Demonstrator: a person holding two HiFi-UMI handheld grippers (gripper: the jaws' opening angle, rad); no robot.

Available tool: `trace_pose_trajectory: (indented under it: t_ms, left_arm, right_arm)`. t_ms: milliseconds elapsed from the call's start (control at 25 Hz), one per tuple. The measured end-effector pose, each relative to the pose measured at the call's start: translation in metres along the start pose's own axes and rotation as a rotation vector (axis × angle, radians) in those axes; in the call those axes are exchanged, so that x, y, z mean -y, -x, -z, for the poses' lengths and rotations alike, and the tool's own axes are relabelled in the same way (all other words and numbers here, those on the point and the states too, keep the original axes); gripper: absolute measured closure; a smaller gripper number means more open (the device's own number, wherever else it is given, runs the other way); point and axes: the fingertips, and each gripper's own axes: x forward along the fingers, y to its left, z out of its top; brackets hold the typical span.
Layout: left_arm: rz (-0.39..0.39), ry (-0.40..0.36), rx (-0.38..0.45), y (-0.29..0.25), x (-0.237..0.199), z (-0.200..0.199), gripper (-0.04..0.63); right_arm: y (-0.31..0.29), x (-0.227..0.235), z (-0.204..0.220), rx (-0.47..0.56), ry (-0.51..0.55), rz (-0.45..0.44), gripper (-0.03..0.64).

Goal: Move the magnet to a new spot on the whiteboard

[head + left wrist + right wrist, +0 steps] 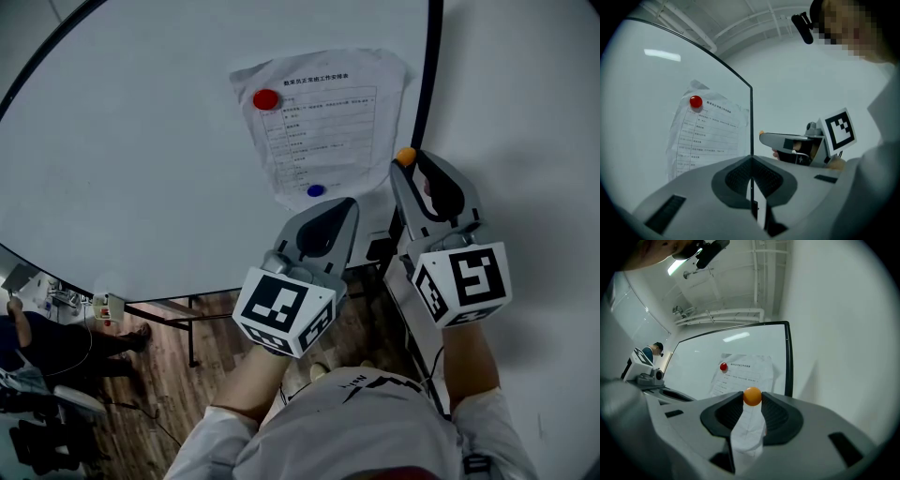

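I had the orange magnet (752,396) pinched at the very tips of the right gripper (752,400), near the whiteboard's (141,141) right edge, beside the paper (319,112). The left gripper (751,161) was clenched on nothing. With so shallow a grip, I judged the magnet could slip or snap onto the board early.

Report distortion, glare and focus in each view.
Head view: the fisheye bows the whiteboard edge into an arc. Left gripper view: a ceiling light's reflection streaks the board, corners dark. Right gripper view: the orange magnet is sharp, a lamp flares at top left.
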Motion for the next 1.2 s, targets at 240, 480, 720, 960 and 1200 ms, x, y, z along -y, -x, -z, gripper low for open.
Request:
trace_pose_trajectory:
  t_ms: [240,480,720,960,1200]
  left_arm:
    - [-0.017,0.012,0.008,0.002,-0.004,-0.001,0.584]
    - [-0.019,0.019,0.009,0.003,-0.006,0.002,0.584]
    - [-0.025,0.018,0.005,0.001,-0.008,0.011,0.584]
    - [-0.032,0.045,-0.017,-0.003,-0.012,0.035,0.584]
    - [-0.037,0.074,-0.027,-0.01,-0.014,0.059,0.584]
  right_arm:
    - [0.001,-0.001,0.001,-0.002,0.0,0.005,0.488]
    - [0.001,0.0,0.009,-0.011,-0.019,0.016,0.488]
    - [0.003,0.0,0.025,-0.03,-0.033,0.026,0.488]
    - [0.007,-0.002,0.059,-0.066,-0.054,0.032,0.488]
    - [0.009,-0.004,0.099,-0.096,-0.077,0.04,0.488]
